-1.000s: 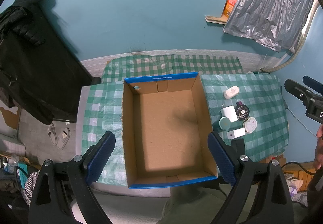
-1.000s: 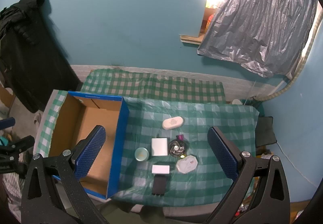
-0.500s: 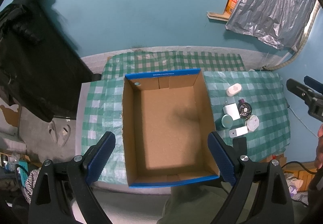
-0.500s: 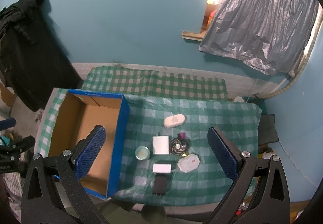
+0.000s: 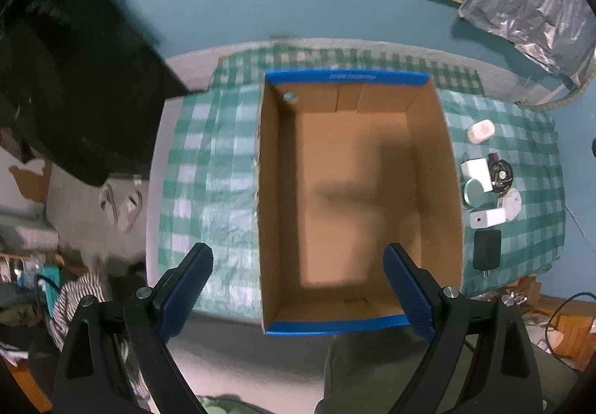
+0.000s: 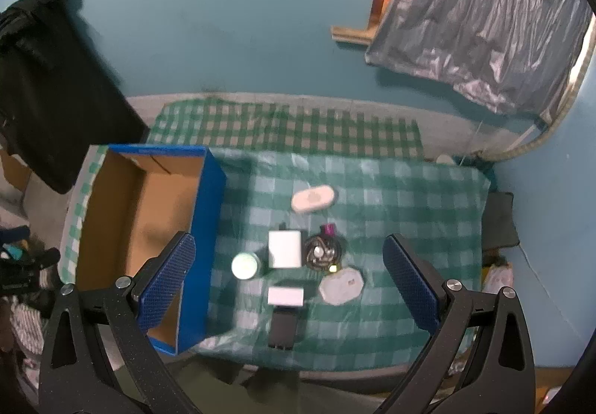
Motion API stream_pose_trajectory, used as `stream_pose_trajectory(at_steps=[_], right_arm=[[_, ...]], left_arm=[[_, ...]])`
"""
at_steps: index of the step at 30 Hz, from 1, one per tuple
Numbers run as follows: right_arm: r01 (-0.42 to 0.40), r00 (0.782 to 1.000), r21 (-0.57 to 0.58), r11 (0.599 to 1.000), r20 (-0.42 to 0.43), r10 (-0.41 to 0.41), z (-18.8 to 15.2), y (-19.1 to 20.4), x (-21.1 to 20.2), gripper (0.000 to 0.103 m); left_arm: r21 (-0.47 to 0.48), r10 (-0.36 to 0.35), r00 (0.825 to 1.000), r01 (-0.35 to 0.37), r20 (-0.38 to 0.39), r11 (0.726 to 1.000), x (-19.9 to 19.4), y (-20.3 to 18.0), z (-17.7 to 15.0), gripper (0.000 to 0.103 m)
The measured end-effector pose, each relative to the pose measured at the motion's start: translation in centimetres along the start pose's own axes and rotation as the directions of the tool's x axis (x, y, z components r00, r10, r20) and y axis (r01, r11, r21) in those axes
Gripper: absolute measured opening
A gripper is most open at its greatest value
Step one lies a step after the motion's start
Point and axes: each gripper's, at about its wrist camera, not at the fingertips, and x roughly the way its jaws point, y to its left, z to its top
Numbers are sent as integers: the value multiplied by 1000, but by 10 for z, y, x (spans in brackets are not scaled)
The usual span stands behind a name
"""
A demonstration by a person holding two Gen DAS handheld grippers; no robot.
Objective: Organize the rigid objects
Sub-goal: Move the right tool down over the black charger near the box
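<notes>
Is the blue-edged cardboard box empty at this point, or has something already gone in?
Empty. The blue-edged cardboard box shows only bare brown floor and shadow in the left wrist view; the small items still lie on the green checked cloth beside it.

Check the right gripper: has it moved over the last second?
Yes. The right gripper has eased slightly toward the item cluster: the small round tin and cardboard box sit a little larger in the right wrist view.
</notes>
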Motion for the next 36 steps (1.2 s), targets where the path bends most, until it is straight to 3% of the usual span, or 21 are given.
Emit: stream_pose_trajectory(at_steps=[11, 28, 32, 36], right_arm=[[-42, 991, 39, 998, -126, 47, -16, -14, 52, 100], [0, 942, -6, 1000, -335, -2, -81, -21, 147, 100], [-3, 927, -1, 1000, -375, 3, -100, -21, 166, 97], [-19, 916, 12, 1000, -401, 22, -114, -19, 179, 96]], left_arm=[[-18, 69, 990, -71, -119, 997, 50, 31, -3, 94], [-24, 55, 972, -62, -227, 998, 109, 41, -27, 94], [-23, 55, 970, -62, -235, 998, 115, 40, -28, 82], [-25, 50, 970, -57, -238, 998, 117, 41, -29, 80]])
